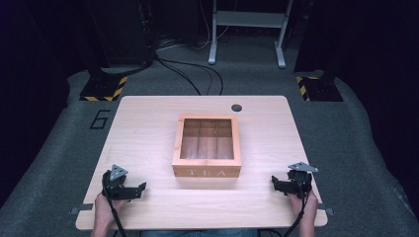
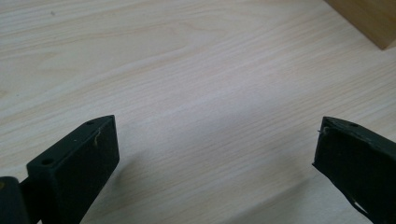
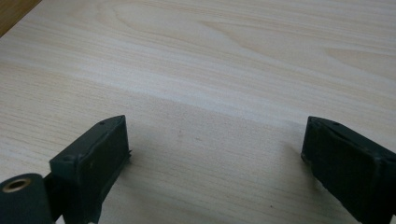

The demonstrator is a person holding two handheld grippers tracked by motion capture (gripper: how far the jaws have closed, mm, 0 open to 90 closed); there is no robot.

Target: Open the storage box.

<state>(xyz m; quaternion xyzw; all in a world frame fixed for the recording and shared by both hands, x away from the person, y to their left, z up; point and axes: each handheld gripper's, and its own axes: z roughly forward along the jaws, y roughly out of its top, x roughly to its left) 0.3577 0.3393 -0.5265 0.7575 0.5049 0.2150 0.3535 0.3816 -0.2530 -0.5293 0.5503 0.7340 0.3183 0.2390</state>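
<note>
Your left gripper: near the tabletop's front left corner, jaws wide apart, nothing between. Your right gripper: near the front right corner, jaws wide apart, nothing between. Tea box: mid-tabletop, well apart from both grippers. Bare wood runs along every edge.

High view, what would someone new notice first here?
A wooden tea box with a clear lid sits closed at the middle of the pale table, TEA lettered on its near side. The left gripper and right gripper rest near the front corners, jaws open, pointing inward at the box.
</note>
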